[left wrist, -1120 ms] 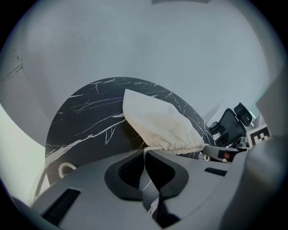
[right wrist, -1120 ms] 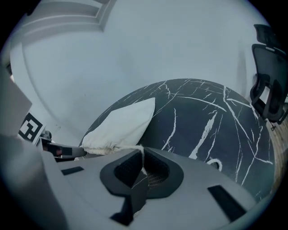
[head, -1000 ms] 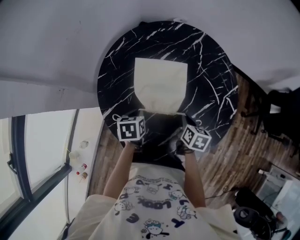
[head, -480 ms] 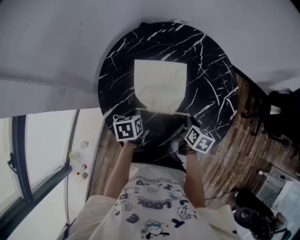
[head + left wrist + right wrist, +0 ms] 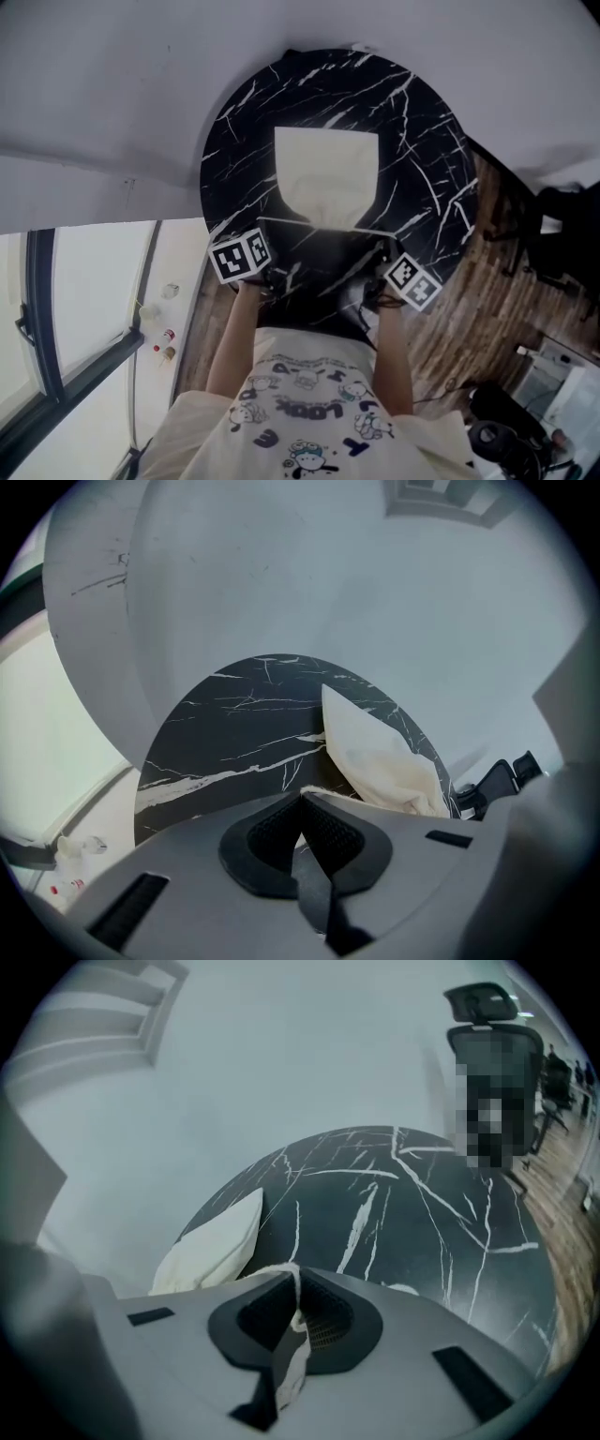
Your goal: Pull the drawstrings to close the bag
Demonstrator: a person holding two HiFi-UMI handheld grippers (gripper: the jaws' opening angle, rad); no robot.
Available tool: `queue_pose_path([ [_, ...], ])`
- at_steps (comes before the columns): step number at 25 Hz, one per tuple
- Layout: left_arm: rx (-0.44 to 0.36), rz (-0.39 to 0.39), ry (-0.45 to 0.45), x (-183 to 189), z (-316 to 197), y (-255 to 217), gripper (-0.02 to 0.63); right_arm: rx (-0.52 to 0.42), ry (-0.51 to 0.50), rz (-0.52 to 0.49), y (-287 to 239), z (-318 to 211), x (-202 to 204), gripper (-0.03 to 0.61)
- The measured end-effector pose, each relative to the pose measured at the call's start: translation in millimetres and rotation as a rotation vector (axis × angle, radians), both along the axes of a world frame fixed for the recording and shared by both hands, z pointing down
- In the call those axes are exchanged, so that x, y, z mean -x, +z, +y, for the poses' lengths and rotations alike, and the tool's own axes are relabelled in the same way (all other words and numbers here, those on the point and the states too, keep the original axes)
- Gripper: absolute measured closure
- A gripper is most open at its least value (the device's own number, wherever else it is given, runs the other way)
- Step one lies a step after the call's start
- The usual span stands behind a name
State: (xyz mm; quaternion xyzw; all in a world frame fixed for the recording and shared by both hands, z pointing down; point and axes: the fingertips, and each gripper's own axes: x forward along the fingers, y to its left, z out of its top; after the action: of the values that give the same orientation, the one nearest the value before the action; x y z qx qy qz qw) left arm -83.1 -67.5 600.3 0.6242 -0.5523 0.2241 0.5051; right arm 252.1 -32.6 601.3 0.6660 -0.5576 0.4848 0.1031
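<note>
A cream drawstring bag (image 5: 325,177) lies flat on the round black marble table (image 5: 234,141), its gathered mouth toward me. My left gripper (image 5: 265,274) is shut on the left drawstring (image 5: 281,220), which runs taut from the bag's mouth to the jaws. My right gripper (image 5: 382,265) is shut on the right drawstring (image 5: 371,228), pulled out to the right. In the left gripper view the bag (image 5: 380,757) lies to the right and the cord (image 5: 309,794) enters the closed jaws. In the right gripper view the bag (image 5: 211,1246) lies to the left and the white cord (image 5: 292,1321) hangs through the closed jaws.
The table's near edge (image 5: 319,314) is just in front of my body. Wooden floor (image 5: 487,281) lies to the right, with a black office chair (image 5: 492,1054) beyond the table. A pale wall stands behind the table, and a window frame (image 5: 42,319) is on the left.
Both grippers have moved apart, the left one leftward and the right one rightward and toward me. The drawstrings have stretched out wider and the bag's mouth has gathered narrower.
</note>
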Motion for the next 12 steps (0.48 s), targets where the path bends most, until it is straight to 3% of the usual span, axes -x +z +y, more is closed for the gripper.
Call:
queue_pose_path([
  [4, -0.025, -0.021, -0.014, 3, -5, -4, 0.572, -0.013, -0.003, 0.01, -5, -3, 0, 0.558],
  [8, 0.011, 0.021, -0.096, 11, 0, 2, 0.572, 0.003, 0.026, -0.01, -2, -2, -2, 0.558],
  [12, 0.011, -0.001, -0.13, 19, -1, 0, 0.572, 0.021, 0.023, 0.018, 1, 2, -2, 0.558],
])
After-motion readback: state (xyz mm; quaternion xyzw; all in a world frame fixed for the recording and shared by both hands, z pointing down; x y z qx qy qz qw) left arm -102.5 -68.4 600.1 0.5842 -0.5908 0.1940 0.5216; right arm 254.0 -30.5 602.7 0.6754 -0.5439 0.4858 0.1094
